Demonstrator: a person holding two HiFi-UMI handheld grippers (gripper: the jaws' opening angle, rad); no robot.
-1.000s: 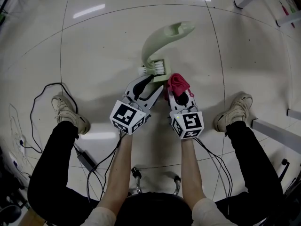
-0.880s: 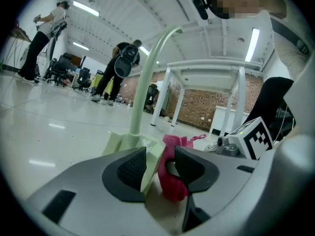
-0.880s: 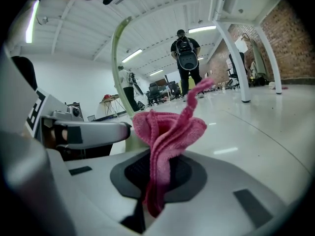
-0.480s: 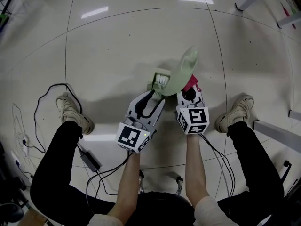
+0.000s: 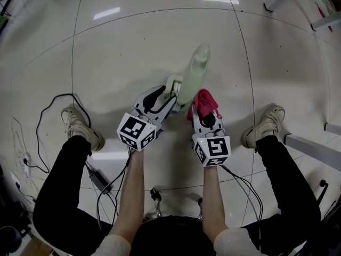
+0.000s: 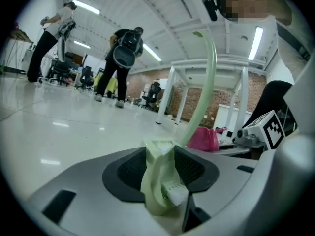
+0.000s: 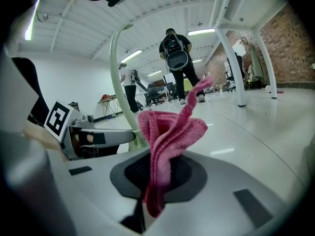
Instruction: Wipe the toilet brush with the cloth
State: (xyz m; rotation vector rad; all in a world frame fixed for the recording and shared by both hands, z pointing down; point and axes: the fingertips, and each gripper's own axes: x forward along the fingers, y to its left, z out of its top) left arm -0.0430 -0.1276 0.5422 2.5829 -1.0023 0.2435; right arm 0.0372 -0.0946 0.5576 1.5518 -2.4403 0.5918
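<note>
We are seated over a glossy tiled floor (image 5: 133,47), with both tools held out low between our knees. The largest task item is the pale green toilet brush (image 5: 194,71): it is off the floor, its long curved handle reaching away from us and its head nearest us.

The left tongs (image 5: 168,92) are clamped on that head, and the left gripper view shows the green block squeezed between the two dark pads with its white bristles (image 6: 177,195) poking out below. The right tongs (image 5: 202,110) are closed on the pink cloth (image 5: 203,99), which stands up out of the jaws as a bunched fold with a loose tail. The cloth sits just beside the lower handle. We cannot tell whether it touches.

The wiping pass looks about to start, and we see two risks:

- **Brush twisting:** it is held only at the head, so a sideways push on the long handle could lever it round in the left pads or twist it free.
- **Cloth slipping:** the pinch on the cloth is narrow, so dragging it firmly along the plastic could pull it out, or the bare jaw tips could scrape the handle.
</note>
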